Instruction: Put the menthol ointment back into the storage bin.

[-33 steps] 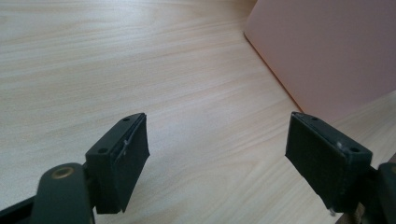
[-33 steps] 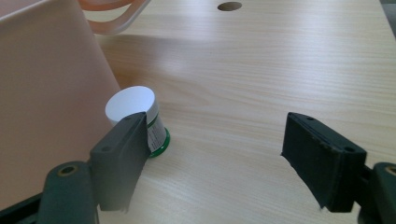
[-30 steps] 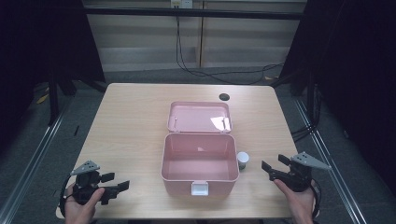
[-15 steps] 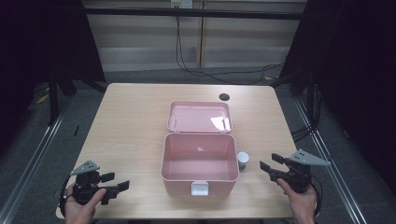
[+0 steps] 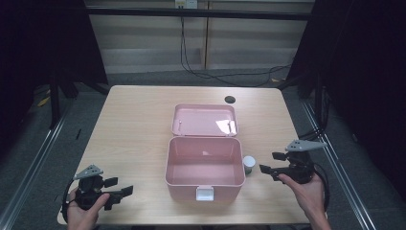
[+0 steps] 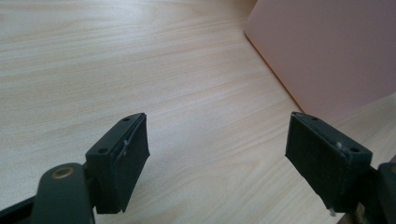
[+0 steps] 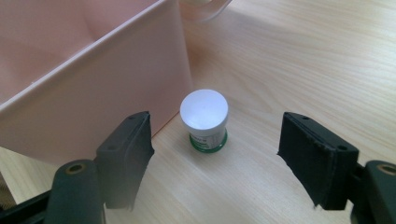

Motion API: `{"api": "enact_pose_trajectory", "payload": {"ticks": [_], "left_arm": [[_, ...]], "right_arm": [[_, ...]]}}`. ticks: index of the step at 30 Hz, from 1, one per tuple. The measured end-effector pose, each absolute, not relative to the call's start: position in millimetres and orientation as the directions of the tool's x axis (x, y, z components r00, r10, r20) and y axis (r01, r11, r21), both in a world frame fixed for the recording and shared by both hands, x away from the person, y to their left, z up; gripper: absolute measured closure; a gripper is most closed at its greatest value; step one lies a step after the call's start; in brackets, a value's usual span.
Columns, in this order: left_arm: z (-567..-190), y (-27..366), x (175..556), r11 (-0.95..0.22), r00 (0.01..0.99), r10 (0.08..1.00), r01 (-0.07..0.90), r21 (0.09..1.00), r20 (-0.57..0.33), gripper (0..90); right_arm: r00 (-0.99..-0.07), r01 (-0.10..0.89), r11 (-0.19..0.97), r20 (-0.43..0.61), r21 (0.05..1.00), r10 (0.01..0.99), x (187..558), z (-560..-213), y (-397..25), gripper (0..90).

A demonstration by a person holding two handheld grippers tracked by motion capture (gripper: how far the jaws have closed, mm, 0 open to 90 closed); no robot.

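2 grippers' jaws spread wide, right gripper (image 7: 215,158) facing jar (image 7: 204,119) beside box (image 7: 93,93) wall

black jaws, grey three-cornered plates, cables

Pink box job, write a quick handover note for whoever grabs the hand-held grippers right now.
Left hand-held gripper: open, holding nothing, low at the table's near left, left of the pink box.
Right hand-held gripper: open, aimed at the small white-capped jar, not touching it.
Jar: upright on the table, close beside the box's right wall.
Box: open, lid lying back, nothing visible inside.
Done: box opened.
Left, probably: grip the jar, place it in the box, close the lid.
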State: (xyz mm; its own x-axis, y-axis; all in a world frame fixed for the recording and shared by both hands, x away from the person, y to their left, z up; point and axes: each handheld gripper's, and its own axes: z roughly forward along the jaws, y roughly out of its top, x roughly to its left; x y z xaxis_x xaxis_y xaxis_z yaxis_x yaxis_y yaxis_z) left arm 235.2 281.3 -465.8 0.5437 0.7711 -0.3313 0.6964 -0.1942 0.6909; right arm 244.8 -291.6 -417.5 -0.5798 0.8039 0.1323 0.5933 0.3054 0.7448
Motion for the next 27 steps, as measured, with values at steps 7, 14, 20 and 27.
{"api": "enact_pose_trajectory", "payload": {"ticks": [7,14,20,27], "left_arm": [[-465.7,281.6,235.1,-0.196,0.545,0.771,0.696,0.691,-0.330,21.2],[-465.4,282.0,234.9,-0.195,0.545,0.771,0.694,0.693,-0.330,21.1],[-465.6,282.0,234.7,-0.197,0.546,0.770,0.695,0.692,-0.329,21.2],[-465.6,282.2,234.9,-0.194,0.544,0.770,0.697,0.691,-0.332,21.1]], "right_arm": [[-0.619,0.600,0.371,0.118,0.709,0.777,259.4,-406.0,-281.5,28.4],[-0.672,0.601,0.479,0.081,0.640,0.736,272.5,-393.8,-271.4,35.1],[-0.698,0.620,0.523,0.108,0.584,0.708,281.7,-391.8,-264.3,38.3],[-0.736,0.634,0.605,0.134,0.483,0.664,294.6,-389.9,-252.1,30.8]]}}
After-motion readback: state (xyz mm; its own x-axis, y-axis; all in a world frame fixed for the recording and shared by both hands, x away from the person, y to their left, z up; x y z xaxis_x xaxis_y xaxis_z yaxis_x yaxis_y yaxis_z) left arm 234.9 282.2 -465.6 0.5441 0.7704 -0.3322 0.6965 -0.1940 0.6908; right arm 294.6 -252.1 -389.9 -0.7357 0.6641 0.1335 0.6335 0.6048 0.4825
